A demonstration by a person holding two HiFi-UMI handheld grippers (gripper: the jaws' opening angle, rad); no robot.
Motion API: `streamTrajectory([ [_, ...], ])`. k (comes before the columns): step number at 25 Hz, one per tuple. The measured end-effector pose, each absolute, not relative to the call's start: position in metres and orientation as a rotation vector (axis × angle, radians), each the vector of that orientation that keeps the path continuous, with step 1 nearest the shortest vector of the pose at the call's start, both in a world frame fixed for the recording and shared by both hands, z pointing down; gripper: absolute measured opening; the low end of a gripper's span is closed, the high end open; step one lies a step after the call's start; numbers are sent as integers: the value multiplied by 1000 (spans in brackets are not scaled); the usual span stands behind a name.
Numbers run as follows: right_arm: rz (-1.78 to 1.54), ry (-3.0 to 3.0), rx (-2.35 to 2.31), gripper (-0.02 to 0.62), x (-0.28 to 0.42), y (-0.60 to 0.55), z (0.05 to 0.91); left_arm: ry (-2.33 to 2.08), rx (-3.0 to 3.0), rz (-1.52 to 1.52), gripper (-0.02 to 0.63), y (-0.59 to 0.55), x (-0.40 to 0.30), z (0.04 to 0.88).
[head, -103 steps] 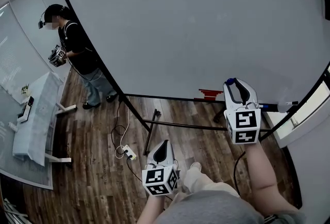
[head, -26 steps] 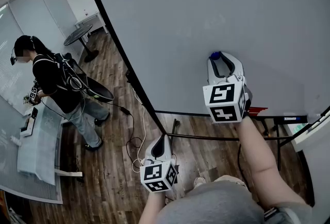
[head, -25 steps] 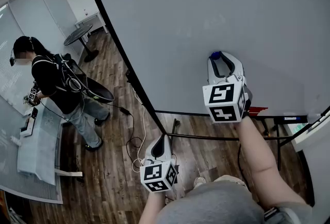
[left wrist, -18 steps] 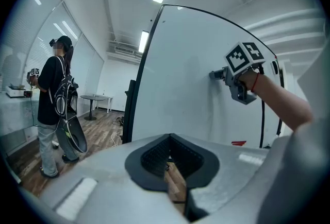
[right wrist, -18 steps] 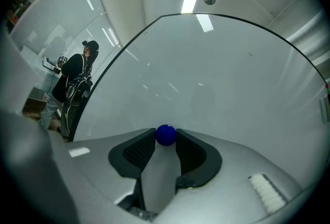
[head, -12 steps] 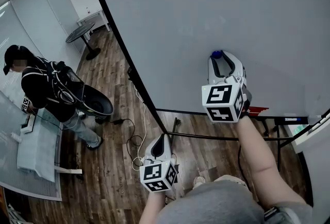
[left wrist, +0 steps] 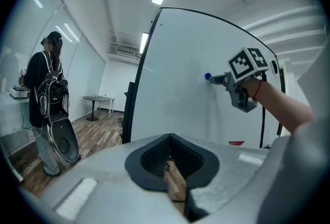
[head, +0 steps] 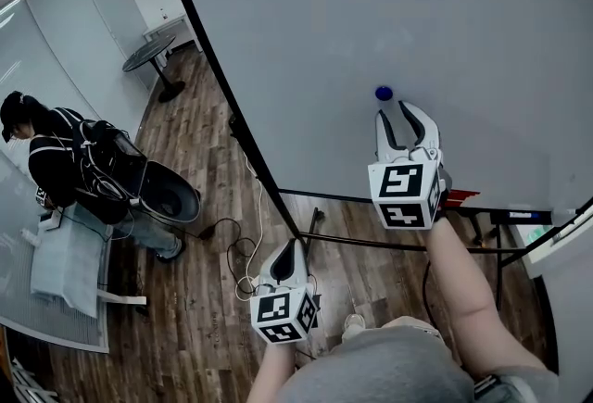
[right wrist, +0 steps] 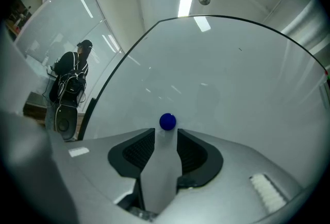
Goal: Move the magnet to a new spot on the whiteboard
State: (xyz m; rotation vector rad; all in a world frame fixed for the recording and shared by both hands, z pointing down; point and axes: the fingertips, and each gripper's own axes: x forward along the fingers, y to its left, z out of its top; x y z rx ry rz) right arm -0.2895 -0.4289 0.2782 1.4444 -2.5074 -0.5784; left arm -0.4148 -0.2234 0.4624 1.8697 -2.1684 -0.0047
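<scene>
A small round blue magnet (head: 384,93) sticks to the big whiteboard (head: 371,12). My right gripper (head: 397,114) sits just below it, its jaws opening, with nothing between them. In the right gripper view the magnet (right wrist: 167,121) shows just beyond the tips of the right gripper (right wrist: 165,133), clear of both pads. My left gripper (head: 288,255) hangs low over the wooden floor, shut and empty. From the left gripper view, the left gripper (left wrist: 169,137) points toward the board, with the magnet (left wrist: 208,76) and the right gripper (left wrist: 227,79) ahead of it.
A person with a backpack (head: 69,160) stands at the left beside a white table (head: 60,258). A cable and power strip (head: 243,273) lie on the floor by the whiteboard's stand (head: 310,234). A red item (head: 460,197) rests on the board's tray. A round table (head: 148,52) stands far back.
My right gripper has let go of the magnet and drawn back a little; the magnet stays on the board. The person at the left has moved further left.
</scene>
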Motion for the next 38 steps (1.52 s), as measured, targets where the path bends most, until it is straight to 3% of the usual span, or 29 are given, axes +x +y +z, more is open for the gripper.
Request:
streamTrajectory([
  [12,-304,-2685,1288,4,-241,-366,327,-2167,1884,-4,5,-191,-363,457],
  [38,0,-2791,1048,0,-96,-197,418,-2127,1883,-23,5,-87,-217,473],
])
